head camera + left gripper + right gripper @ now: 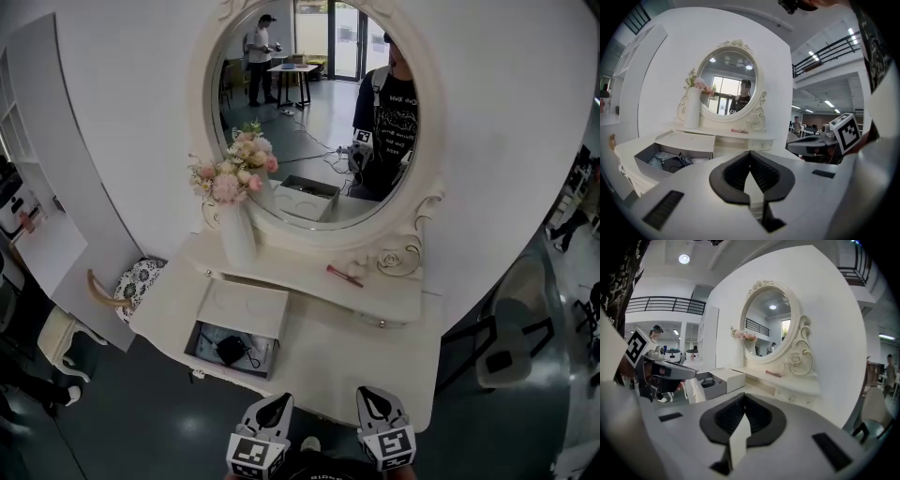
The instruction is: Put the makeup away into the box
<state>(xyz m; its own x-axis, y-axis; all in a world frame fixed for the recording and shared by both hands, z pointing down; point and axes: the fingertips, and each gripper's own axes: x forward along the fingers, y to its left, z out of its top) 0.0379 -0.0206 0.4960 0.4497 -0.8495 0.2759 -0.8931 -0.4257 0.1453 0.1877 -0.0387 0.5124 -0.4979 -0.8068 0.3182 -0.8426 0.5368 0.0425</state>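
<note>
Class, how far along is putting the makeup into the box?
Nothing looks done: the pink makeup stick lies on the shelf below the mirror. In hand: nothing; left gripper and right gripper are shut, empty. Left: carry it into the open box.

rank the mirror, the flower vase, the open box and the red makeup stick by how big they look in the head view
1. mirror: by far the largest.
2-3. open box and flower vase with its blooms: they look about alike, so I won't rank them.
4. red makeup stick: the smallest.
</note>
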